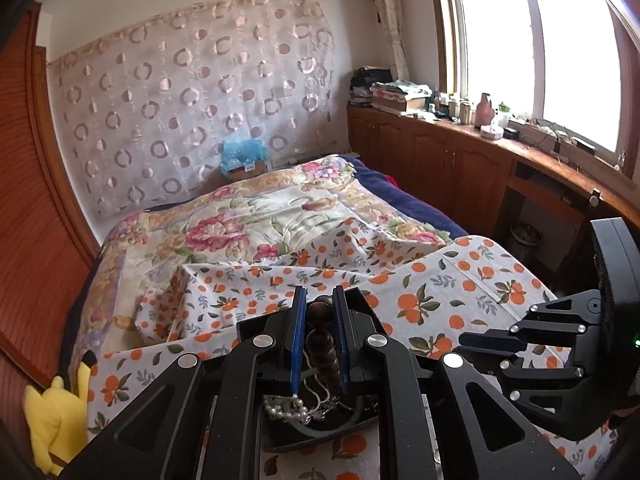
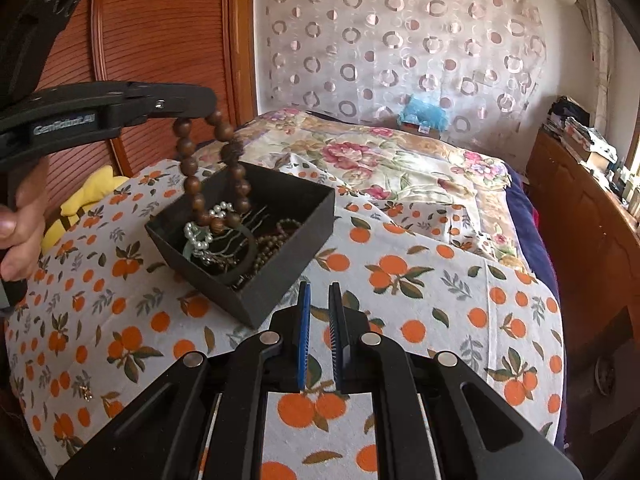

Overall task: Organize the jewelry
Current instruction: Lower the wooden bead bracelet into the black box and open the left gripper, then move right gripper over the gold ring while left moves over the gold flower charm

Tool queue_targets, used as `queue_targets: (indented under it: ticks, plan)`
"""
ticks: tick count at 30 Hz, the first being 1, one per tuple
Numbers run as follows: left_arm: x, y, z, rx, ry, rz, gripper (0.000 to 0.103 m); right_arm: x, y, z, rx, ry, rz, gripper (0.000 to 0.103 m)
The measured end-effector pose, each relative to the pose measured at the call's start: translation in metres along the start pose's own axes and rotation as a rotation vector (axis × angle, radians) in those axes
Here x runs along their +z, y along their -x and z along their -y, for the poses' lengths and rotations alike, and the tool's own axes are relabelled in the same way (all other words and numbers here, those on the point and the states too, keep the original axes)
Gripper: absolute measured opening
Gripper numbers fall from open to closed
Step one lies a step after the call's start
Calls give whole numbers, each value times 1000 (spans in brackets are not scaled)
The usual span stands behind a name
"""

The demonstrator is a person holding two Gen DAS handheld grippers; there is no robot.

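Observation:
A black open box (image 2: 280, 280) sits on the orange-print cloth (image 2: 440, 300). It holds a pearl bracelet (image 2: 200, 236), a green bangle (image 2: 250, 256), small brown beads (image 2: 276, 240) and a metal hair comb (image 2: 256, 216). My left gripper (image 1: 319, 300) is shut on a brown wooden bead bracelet (image 2: 208, 172), which hangs above the box and shows between the pads in the left wrist view (image 1: 320, 340). My right gripper (image 2: 319, 292) is nearly closed and empty, just right of the box's near corner; it also shows in the left wrist view (image 1: 472, 340).
A floral quilt (image 2: 400, 160) covers the bed beyond the cloth. A yellow plush toy (image 1: 56, 416) lies at the left edge. A wooden cabinet (image 1: 460, 160) with clutter runs under the window. A wooden panel (image 2: 160, 40) stands left.

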State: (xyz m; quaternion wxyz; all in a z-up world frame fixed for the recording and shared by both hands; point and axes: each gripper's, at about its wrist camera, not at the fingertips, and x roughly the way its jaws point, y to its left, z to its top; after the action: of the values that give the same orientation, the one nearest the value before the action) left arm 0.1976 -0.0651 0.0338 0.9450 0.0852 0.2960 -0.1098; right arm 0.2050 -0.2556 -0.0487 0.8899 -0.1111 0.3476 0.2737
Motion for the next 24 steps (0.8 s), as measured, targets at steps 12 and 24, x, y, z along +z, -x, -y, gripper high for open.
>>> queue_targets:
  ticks: [12,24]
  plan:
    - [-37,-4,-17,-4,59,-45,22,-12,-6,-12,13,15,-18,11]
    - [-93,37,-22,-21,82,-45,39,-25,2,-37,58,35,-15,14]
